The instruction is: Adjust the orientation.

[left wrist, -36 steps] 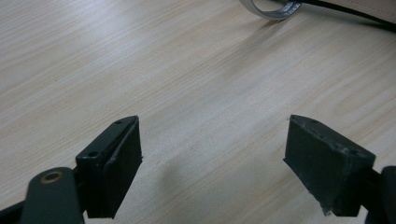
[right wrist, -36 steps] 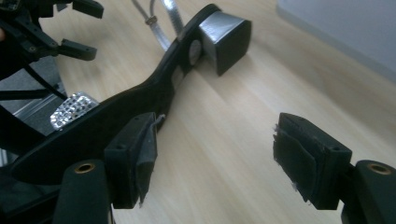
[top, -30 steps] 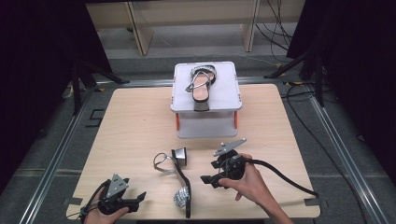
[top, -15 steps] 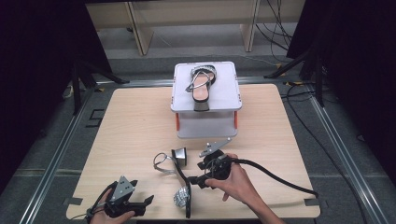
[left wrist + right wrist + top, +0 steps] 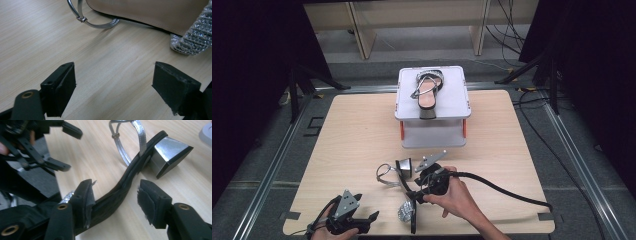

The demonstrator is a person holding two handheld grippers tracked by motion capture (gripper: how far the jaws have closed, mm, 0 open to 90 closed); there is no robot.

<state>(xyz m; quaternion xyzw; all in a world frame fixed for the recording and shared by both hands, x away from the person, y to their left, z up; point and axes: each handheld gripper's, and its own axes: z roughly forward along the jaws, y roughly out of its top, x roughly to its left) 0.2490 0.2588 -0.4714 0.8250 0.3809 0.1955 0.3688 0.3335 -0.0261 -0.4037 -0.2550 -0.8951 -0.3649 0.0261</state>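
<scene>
Right gripper view: right hand-held gripper (image 5: 115,202) gapes around sandal (image 5: 130,178), toe hidden; left hand-held gripper (image 5: 113,91) wide, empty.

Table (image 5: 357,135): pale wood-grain top, matt, smooth, fine streaked lines visible in left gripper view; sandal (image 5: 130,177) on the table: black sole edge, rubbery and dull; block heel (image 5: 170,157) mirror-like silver with black underside; thin straps (image 5: 125,145) glossy metallic silver; toe band (image 5: 197,32) rough, sparkling, bead-like silver texture; insole (image 5: 150,12) smooth matt beige; right gripper (image 5: 115,202): matt black plastic, pads frayed and torn at edges; left gripper (image 5: 113,87): matt black, pads slightly pitted; white box (image 5: 432,117): smooth plastic, faint sheen, orange clips; second sandal (image 5: 428,90) on its lid, tan insole.
</scene>
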